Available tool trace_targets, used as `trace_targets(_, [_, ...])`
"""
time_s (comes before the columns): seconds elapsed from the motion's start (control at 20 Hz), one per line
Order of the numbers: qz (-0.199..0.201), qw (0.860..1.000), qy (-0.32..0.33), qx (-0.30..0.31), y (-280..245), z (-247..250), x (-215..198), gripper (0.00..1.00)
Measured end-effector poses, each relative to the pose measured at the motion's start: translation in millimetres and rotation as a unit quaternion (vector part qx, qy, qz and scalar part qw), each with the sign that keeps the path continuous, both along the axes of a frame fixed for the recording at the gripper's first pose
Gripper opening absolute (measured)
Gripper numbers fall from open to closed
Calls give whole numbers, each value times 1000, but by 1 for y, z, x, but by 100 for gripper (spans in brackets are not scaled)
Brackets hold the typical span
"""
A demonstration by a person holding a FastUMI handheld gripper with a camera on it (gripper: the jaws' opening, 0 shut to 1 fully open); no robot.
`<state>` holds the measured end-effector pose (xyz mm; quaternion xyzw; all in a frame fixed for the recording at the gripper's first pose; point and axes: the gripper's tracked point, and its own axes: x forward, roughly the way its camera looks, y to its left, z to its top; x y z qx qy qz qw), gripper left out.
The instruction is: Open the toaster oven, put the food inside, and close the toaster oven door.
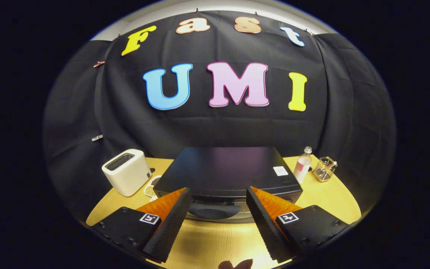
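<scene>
1. the toaster oven sat on the wooden table just ahead of my fingertips, its dark top facing me and its glass front low between my two fingers.
2. my gripper was spread wide with nothing between its fingers, hovering above the oven's front edge.
3. i could not make out the door handle or the food clearly, so i judged a blind reach might catch the glass instead of the handle.
4. a white toaster stood to the oven's left with a small dish touching neither finger; a wide swing could knock them.
5. on the right, a bottle and a wire basket stood near the oven's corner, easy to tip if i drifted that way.
</scene>
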<state>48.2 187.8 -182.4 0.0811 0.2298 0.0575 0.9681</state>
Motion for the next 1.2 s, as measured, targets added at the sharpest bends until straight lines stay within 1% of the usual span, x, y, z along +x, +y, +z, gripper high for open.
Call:
trace_targets(0.15, [-3, 999, 36, -13, 7, -32, 8, 98])
trace_targets(0.25, [-6, 998, 52, -19, 8, -45, 13, 98])
trace_targets(0.3, [-8, 998, 56, -24, 9, -48, 16, 98])
trace_targets(0.35, [-12, 999, 39, -24, 8, -44, 22, 98])
trace_targets(0.45, [-18, 998, 56, -24, 8, -47, 24, 98])
trace_targets(0.5, [-27, 998, 53, -21, 7, -44, 25, 98])
trace_targets(0.6, [-24, 998, 51, -35, 10, -48, 25, 98])
trace_targets(0.8, [-27, 997, 74, -25, 10, -54, 19, 99])
trace_targets(0.9, [-26, 997, 68, -24, 10, -54, 17, 99])
trace_targets(1.2, [-25, 997, 64, -22, 10, -55, -11, 99])
